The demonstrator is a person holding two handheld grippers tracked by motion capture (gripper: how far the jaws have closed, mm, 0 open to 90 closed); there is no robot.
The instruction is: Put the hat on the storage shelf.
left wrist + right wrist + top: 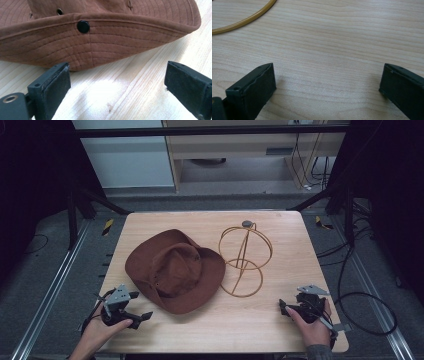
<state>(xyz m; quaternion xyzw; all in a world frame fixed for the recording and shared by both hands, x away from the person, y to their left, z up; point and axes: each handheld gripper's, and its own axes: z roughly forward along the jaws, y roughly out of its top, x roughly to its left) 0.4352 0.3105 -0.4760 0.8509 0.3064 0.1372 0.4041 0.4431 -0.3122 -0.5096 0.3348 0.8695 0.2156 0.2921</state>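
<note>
Wooden table (260,320), dark floor around | brown hat (175,270) lies mid-table, brim flat | gold wire stand (245,257) just right of hat, touching its brim | left gripper (131,312) near hat's front-left brim, jaws wide, empty | right gripper (287,309) well right of hat, jaws wide, empty

Ahead of you the light wooden table (215,325) sits on grey carpet (45,270), metal floor rails (50,295) running along both sides. Beyond its far edge you've got a pale cabinet (125,155) and a beige desk unit (240,150) with cables (310,165) hanging. Black curtains (30,180) darken both flanks; soft light falls on the tabletop.
</note>
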